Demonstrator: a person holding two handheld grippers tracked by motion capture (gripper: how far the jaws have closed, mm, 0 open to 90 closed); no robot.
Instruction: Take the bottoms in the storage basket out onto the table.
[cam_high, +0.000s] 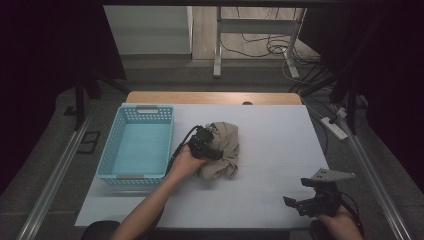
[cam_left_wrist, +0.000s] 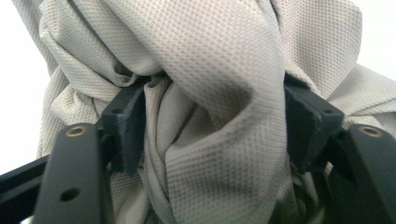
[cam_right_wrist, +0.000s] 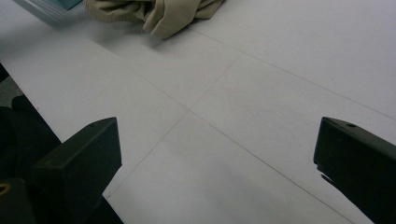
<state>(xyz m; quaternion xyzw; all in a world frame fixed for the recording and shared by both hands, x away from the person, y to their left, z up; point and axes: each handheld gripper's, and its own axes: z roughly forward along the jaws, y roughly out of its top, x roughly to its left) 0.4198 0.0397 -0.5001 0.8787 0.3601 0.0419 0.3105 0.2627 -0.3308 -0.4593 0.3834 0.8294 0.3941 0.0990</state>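
Note:
A crumpled beige cloth lies bunched on the white table cover, just right of the basket. My left gripper reaches into the cloth from its left side. In the left gripper view a thick fold of the cloth bulges loosely between the two spread jaws of the left gripper, and the pads are not squeezing it. My right gripper rests near the front right edge of the table, away from the cloth. The right gripper stands open over bare cover, with the cloth far ahead.
A light blue perforated basket stands on the table's left side, with nothing visible inside; its corner shows beside the cloth. Bare white cover stretches to the right. Behind the table are desk legs and loose cables on the floor.

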